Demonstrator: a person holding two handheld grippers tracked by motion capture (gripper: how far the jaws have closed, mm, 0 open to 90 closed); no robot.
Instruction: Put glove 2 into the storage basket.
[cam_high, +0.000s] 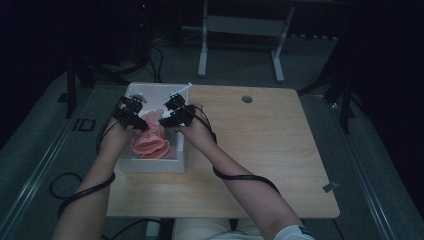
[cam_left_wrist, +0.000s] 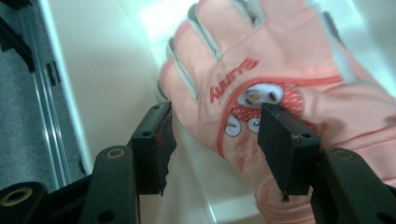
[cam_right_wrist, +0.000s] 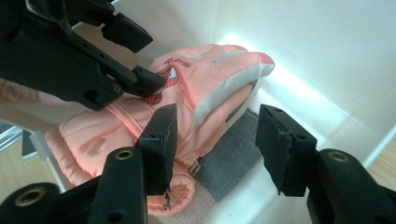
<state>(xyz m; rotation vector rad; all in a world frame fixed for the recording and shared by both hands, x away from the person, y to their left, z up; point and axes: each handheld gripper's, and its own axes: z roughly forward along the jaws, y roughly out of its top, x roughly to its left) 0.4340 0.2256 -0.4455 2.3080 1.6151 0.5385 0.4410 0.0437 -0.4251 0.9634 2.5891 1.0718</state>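
Pink gloves (cam_high: 151, 141) lay in the white box (cam_high: 150, 165) on the desk (cam_high: 260, 150). Both claws, left (cam_high: 131, 118) and right (cam_high: 173, 116), hovered parted, gripping nothing. A careless closing might have snagged fabric, or the two could have collided.

The high view looks forward and down from above the person's side of the wooden table (cam_high: 260, 150), far enough back to take in the whole tabletop and floor beyond. The left gripper view sits close over the pink glove (cam_left_wrist: 280, 70) in the white box (cam_high: 150, 165), looking steeply down. The right gripper view looks at the same glove from a lower, slanting angle and takes in the left gripper (cam_right_wrist: 135, 56).
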